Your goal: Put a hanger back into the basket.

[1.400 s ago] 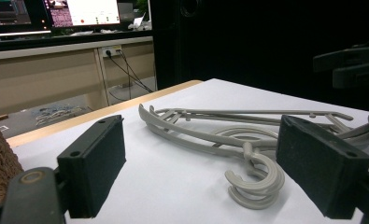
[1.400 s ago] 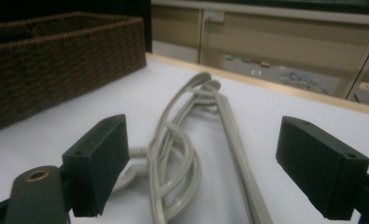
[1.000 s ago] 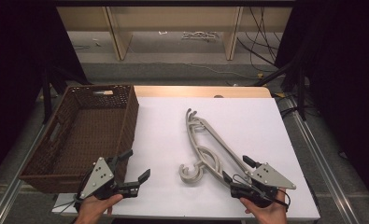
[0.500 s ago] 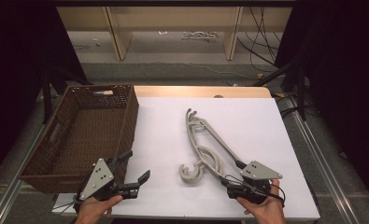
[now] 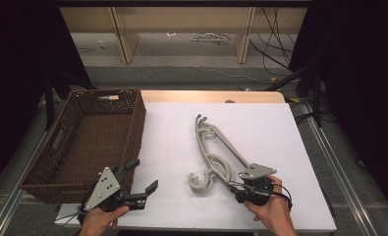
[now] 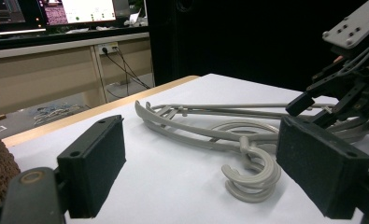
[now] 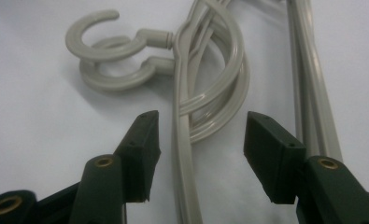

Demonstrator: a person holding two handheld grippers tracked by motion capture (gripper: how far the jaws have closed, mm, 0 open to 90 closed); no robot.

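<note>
right gripper closing astride hangers, high view adds basket

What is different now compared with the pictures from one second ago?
The right gripper has moved left onto the near end of the grey hangers, and its jaws have been closing around them; in the right gripper view the pads do not yet touch the plastic. The left gripper, the hangers and the wicker basket stayed as they were.
</note>
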